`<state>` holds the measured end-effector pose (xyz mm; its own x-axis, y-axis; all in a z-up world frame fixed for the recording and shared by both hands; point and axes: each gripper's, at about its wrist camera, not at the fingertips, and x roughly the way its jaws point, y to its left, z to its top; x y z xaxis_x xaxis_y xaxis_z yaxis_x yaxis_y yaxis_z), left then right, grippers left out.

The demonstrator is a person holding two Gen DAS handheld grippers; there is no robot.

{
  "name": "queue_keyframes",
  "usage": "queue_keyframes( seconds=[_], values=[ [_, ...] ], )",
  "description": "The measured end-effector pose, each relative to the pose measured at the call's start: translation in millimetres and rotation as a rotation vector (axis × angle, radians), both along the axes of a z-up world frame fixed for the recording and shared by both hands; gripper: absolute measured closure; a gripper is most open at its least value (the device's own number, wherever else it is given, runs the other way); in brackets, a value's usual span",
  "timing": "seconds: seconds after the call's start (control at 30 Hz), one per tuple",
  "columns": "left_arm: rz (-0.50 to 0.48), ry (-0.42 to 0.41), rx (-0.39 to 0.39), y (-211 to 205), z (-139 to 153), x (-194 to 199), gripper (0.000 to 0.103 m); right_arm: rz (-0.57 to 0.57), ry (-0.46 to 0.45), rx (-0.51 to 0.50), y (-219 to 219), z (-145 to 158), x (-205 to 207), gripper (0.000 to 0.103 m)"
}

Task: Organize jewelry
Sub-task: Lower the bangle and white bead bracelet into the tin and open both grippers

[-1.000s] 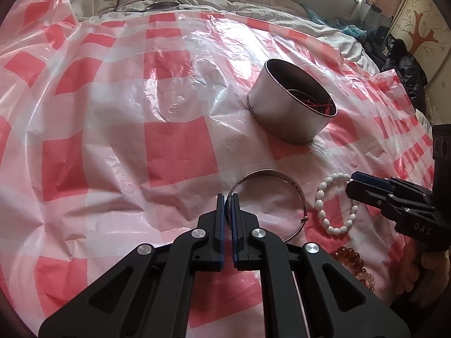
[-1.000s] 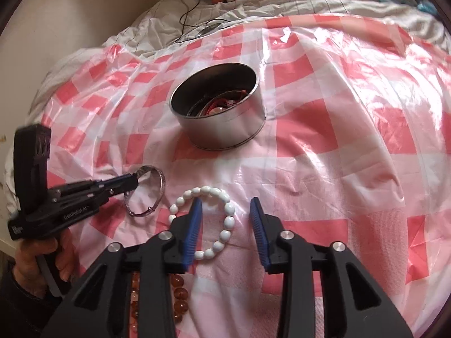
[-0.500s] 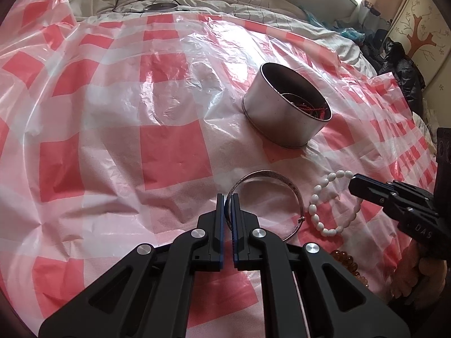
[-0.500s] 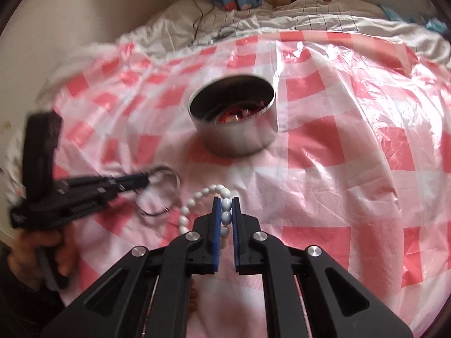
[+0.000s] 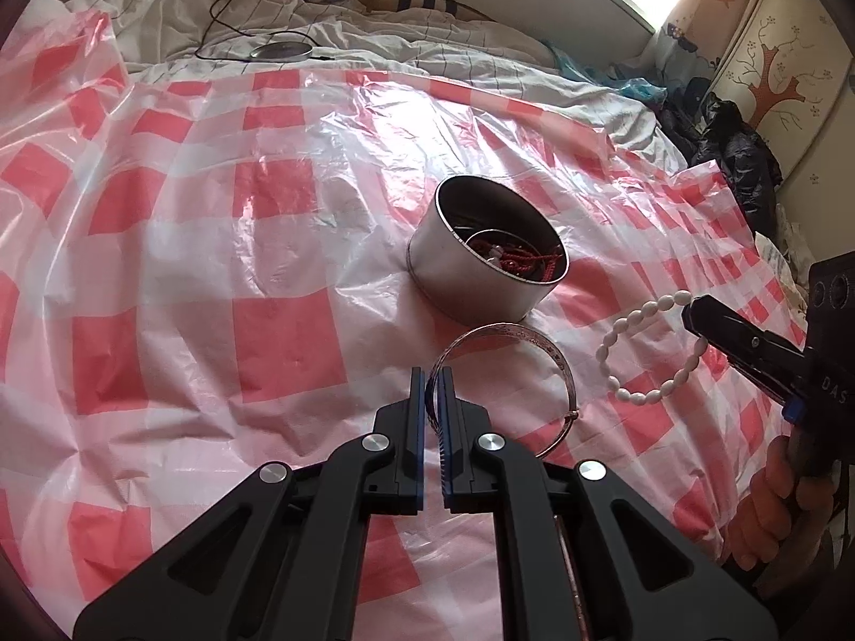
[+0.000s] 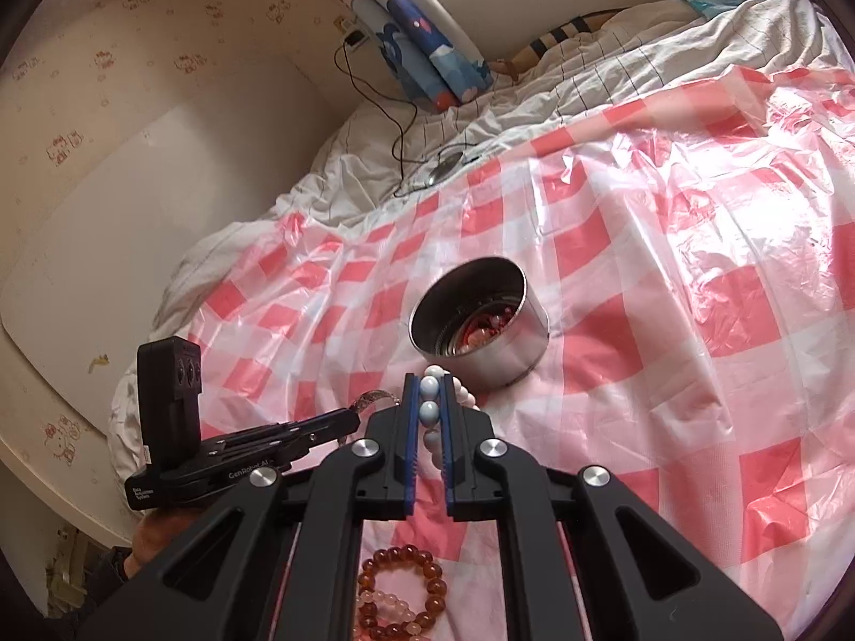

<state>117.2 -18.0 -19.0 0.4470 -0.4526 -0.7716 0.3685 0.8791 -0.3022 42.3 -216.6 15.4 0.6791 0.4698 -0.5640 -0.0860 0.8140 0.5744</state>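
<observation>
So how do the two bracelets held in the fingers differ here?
The white bead bracelet is a loop of separate oval beads, while the silver bangle is one thin metal band. The bead bracelet hangs from the right gripper, the bangle from the left gripper. The bangle looks the larger loop. Both are pinched at one edge, near the metal tin.

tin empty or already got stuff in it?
Not empty: the upright round tin holds red beaded jewelry, visible in both wrist views.

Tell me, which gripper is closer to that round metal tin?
The left, narrowly, as far as I can judge. The left gripper holds the silver bangle just before the tin; the right gripper holds the white bead bracelet off to the tin's side.
</observation>
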Motion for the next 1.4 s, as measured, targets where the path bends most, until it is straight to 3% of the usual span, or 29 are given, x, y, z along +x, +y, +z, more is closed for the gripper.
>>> queue_keyframes(
  seconds=[0.53,0.93,1.0,1.13,1.23,1.3,1.4],
  values=[
    [-0.014,-0.077,-0.033,-38,39,20,0.096,-0.015,-0.128,0.079,-18,21,12,0.095],
    [0.065,-0.037,-0.088,-55,17,79,0.099,-0.019,-0.127,0.095,-32,15,42,0.095],
    [0.063,-0.042,-0.066,-60,15,83,0.099,-0.009,-0.129,0.100,-30,14,50,0.095],
    [0.091,-0.072,-0.024,-60,18,84,0.098,0.026,-0.120,0.114,-18,9,74,0.095],
    [0.164,-0.095,-0.074,-40,29,83,0.098,0.072,-0.093,0.172,-7,-2,92,0.094],
    [0.202,-0.107,-0.106,-27,37,83,0.097,0.063,-0.004,0.113,0,-16,106,0.094],
    [0.215,-0.102,-0.130,-19,40,83,0.086,-0.018,0.065,0.003,-5,-30,107,0.074]
  ],
)
